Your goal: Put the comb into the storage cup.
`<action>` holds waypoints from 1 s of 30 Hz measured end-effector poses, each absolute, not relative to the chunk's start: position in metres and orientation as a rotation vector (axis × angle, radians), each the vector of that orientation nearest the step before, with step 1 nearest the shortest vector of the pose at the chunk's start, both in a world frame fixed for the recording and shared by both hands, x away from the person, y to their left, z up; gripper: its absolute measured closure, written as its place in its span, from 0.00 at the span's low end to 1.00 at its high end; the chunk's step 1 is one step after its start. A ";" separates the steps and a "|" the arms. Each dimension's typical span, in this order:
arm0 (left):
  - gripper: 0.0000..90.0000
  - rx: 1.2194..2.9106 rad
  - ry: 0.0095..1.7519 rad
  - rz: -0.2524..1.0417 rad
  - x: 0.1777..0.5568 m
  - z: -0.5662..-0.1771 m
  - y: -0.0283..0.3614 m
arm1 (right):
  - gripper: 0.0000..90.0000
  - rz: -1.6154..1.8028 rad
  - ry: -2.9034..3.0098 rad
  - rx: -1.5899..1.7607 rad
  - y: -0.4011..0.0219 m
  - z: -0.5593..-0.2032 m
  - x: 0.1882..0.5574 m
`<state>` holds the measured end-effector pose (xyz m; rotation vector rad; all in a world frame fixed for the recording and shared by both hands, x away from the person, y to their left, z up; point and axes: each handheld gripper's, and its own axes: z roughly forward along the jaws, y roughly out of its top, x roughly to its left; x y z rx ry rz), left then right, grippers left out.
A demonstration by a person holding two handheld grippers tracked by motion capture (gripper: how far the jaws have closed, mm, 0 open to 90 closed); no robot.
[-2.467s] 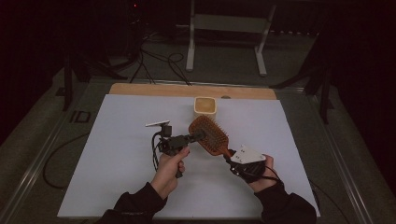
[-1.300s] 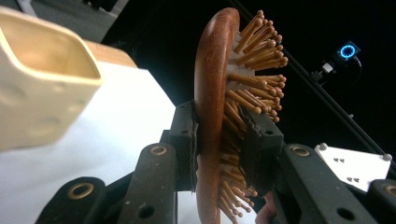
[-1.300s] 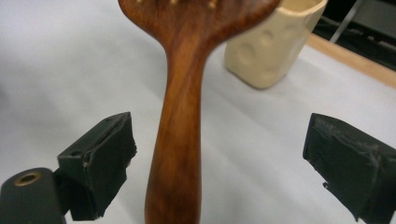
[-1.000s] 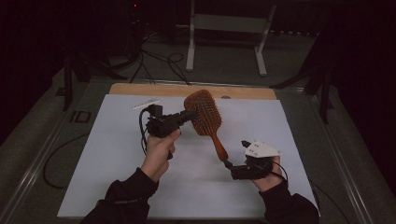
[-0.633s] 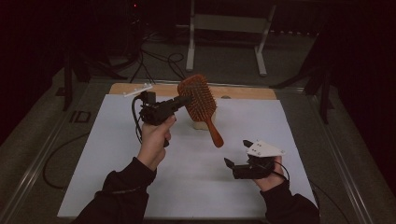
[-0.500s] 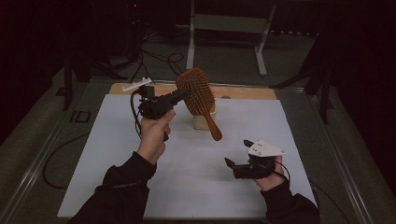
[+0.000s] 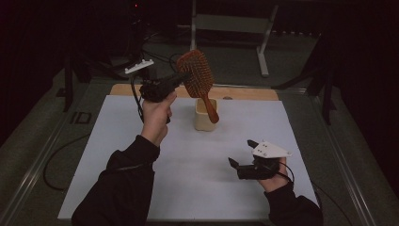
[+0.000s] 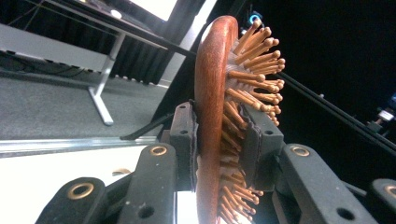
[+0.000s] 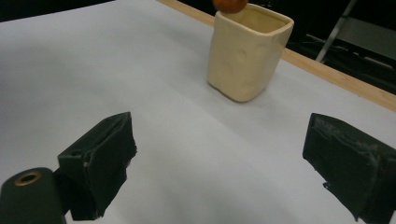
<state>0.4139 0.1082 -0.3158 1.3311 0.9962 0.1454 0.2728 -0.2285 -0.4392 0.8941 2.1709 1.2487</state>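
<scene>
A wooden paddle hairbrush [image 7: 195,70] hangs in the air, head up and handle slanting down. My left gripper [image 7: 184,77] is shut on its head, one pad on the smooth back and one among the bristles [image 8: 252,70]. The handle's rounded tip [image 9: 229,3] hovers just over the mouth of a cream square cup [image 7: 202,123] that stands on the white sheet [image 7: 117,141]. Whether the tip touches the rim I cannot tell. My right gripper [image 7: 241,152] rests low at the front right, open, with nothing between its jaws and the cup [image 9: 247,56] ahead of it.
A wooden strip [image 7: 254,92] runs along the table's far edge. Behind it stand the legs of a metal frame [image 7: 263,42]. A cable [image 7: 51,160] loops on the floor at the left. Bare sheet lies between the cup and the right gripper.
The left hand has lifted the brush off the sheet and carried it up and toward the back, so the handle now hangs over the cup. The right gripper has stayed put, apart from the brush.
</scene>
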 end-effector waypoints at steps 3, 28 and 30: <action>0.77 1.332 0.994 0.152 0.422 -0.314 0.106 | 0.10 1.256 2.171 0.903 -0.229 -0.440 0.274; 0.77 1.301 1.074 0.271 0.471 -0.345 0.102 | 0.10 1.303 2.180 0.897 -0.234 -0.439 0.274; 0.77 1.291 1.081 0.268 0.473 -0.350 0.101 | 0.10 1.302 2.181 0.893 -0.233 -0.439 0.274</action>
